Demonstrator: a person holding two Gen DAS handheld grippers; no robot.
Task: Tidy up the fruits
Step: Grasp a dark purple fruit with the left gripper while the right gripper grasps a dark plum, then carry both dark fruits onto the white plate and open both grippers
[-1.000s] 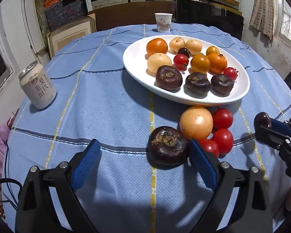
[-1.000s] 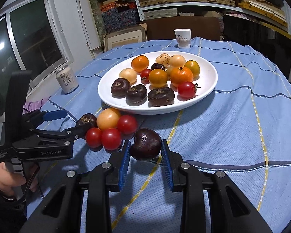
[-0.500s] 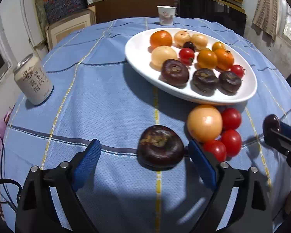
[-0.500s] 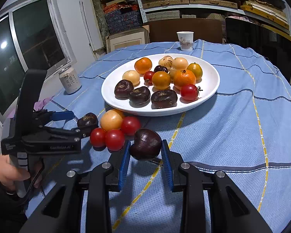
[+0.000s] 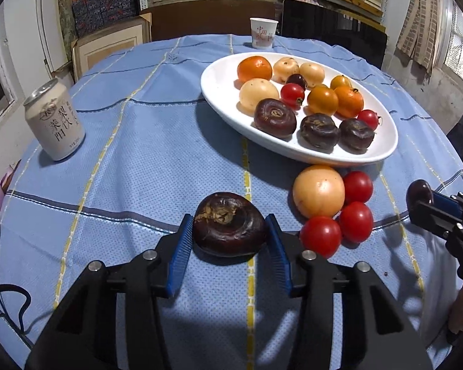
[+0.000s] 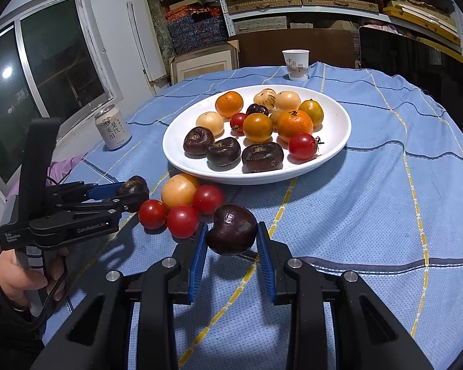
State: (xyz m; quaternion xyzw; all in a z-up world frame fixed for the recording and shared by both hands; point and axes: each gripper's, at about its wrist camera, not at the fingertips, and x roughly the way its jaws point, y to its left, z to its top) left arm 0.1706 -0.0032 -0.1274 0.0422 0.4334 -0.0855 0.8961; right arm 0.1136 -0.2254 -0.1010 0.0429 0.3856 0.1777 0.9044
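Observation:
A white plate point(image 5: 219, 86) holds several fruits: oranges, pale round ones, red tomatoes and three dark brown ones. On the cloth in front of it lie a pale orange fruit point(image 5: 318, 191) and three red tomatoes point(image 5: 321, 236). My left gripper point(image 5: 227, 229) is closing, its blue pads touching both sides of a dark brown fruit point(image 5: 228, 222) that rests on the cloth. In the right wrist view my right gripper point(image 6: 231, 232) is shut on another dark fruit point(image 6: 231, 228), held just above the table. The left gripper point(image 6: 135, 191) shows there too, at the left.
A pale drink can point(image 5: 54, 120) stands at the table's left and a paper cup point(image 5: 263, 32) at its far edge. The blue checked tablecloth point(image 5: 157, 154) covers the round table. A person's hand point(image 6: 12, 274) grips the left tool's handle. Shelves of boxes stand behind.
The left gripper's jaws have come in from wide apart to the sides of the dark fruit on the cloth. The right gripper and its fruit have stayed put.

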